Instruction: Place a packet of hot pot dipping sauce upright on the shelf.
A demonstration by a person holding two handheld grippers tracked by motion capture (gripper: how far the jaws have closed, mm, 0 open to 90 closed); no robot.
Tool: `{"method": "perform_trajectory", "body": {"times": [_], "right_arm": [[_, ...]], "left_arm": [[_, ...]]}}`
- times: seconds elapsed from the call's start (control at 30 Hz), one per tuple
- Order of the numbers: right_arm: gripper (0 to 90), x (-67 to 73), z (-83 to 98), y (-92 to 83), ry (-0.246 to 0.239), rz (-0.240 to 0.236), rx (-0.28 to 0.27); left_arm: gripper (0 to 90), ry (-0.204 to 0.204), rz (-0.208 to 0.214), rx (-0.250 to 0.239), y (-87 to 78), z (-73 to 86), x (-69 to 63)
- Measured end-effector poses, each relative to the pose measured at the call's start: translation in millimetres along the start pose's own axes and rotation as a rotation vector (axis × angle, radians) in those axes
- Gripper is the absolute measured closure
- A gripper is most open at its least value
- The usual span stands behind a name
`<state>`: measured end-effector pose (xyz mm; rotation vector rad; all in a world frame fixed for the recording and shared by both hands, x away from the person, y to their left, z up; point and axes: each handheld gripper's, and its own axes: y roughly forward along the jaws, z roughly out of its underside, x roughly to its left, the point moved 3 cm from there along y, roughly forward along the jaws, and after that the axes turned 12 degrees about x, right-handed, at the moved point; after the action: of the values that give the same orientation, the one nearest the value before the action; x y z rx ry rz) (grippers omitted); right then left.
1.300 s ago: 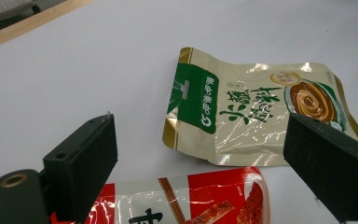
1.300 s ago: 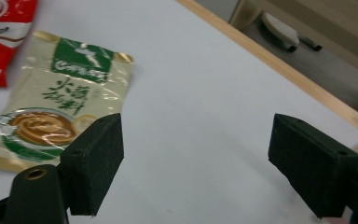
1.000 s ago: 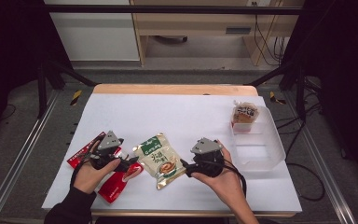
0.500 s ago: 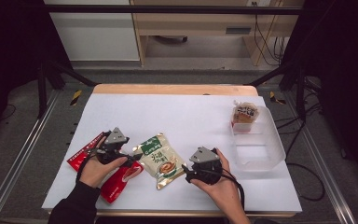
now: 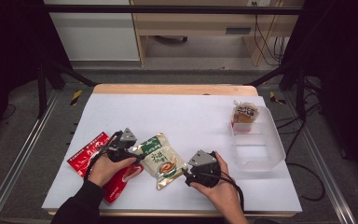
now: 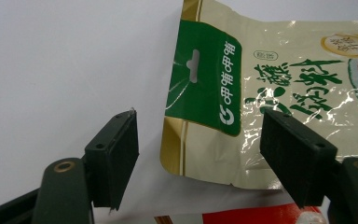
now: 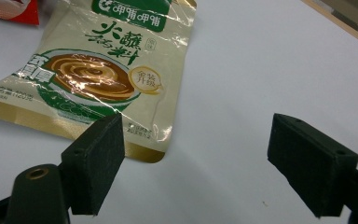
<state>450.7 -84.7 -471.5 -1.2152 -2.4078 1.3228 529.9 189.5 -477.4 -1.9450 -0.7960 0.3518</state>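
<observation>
A cream and green sauce pouch (image 5: 162, 159) lies flat on the white table, near the front. My left gripper (image 5: 137, 152) is at the pouch's upper left end. In the left gripper view the green header corner of the pouch (image 6: 205, 88) lies between the jaws of the left gripper (image 6: 200, 156). These jaws have just been closing, with a gap still on both sides. My right gripper (image 5: 187, 173) is open at the pouch's lower right corner. In the right gripper view the pouch (image 7: 102, 70) ends by the left jaw, and the right gripper (image 7: 200, 163) has bare table between its jaws.
Two red packets (image 5: 89, 151) (image 5: 120, 180) lie left of the pouch, under my left hand. A clear plastic bin (image 5: 257, 150) stands at the right, with a small snack bag (image 5: 244, 114) at its far end. The table's wooden far edge (image 5: 172, 89) runs across the back.
My left gripper has moved right to the pouch's top corner and its jaws have narrowed. The right gripper has dropped toward the front edge, by the pouch's lower corner.
</observation>
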Motion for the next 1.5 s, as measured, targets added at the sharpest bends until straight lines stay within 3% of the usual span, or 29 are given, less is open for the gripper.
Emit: {"method": "perform_trajectory", "body": {"times": [0.1,0.17,0.3,0.37,0.43,0.57,0.7,0.9,0.97,1.1,1.23,1.5], "right_arm": [[19.2,-0.7,0.3,0.8,-0.005,0.004,0.006],[19.2,-1.0,1.1,2.0,-0.007,0.004,0.016],[19.3,-0.6,1.8,1.6,-0.016,0.010,0.023],[19.3,-1.9,1.4,1.1,-0.013,0.011,0.019],[19.3,-2.9,1.9,0.9,-0.011,0.014,0.022],[19.3,-3.3,2.6,2.4,-0.012,0.012,0.026],[19.4,-1.3,1.7,2.8,-0.016,0.011,0.030],[19.4,-1.3,2.2,3.7,-0.026,0.007,0.030],[19.1,-2.2,3.0,3.5,-0.025,0.008,0.034],[19.1,-4.4,3.7,1.6,-0.024,0.010,0.030],[19.1,-5.6,2.5,1.3,-0.020,0.017,0.025],[18.7,-5.9,4.2,3.0,-0.028,0.018,0.035]], "left_arm": [[33.6,-0.011,-0.005,0.023,-0.2,2.0,1.6],[42.9,-0.023,-0.012,0.023,-1.8,2.7,2.0],[43.4,-0.023,0.002,0.022,-1.7,2.6,1.4],[46.4,-0.013,0.033,0.018,-1.9,2.3,-1.1],[45.9,0.006,0.012,0.023,-3.2,2.0,-4.2],[47.4,0.004,0.021,-0.006,-10.1,2.8,-8.0],[52.2,0.018,0.047,-0.014,-15.6,3.3,-14.7],[60.8,0.049,0.104,0.019,-9.5,1.8,-21.1],[63.8,0.053,0.106,0.042,-3.8,1.5,-22.3],[77.4,0.052,0.072,0.058,-1.9,2.1,-22.0],[89.4,0.028,0.063,0.030,-5.9,2.7,-19.6],[90.0,0.018,0.070,-0.016,-17.8,-2.2,-16.3]]}}
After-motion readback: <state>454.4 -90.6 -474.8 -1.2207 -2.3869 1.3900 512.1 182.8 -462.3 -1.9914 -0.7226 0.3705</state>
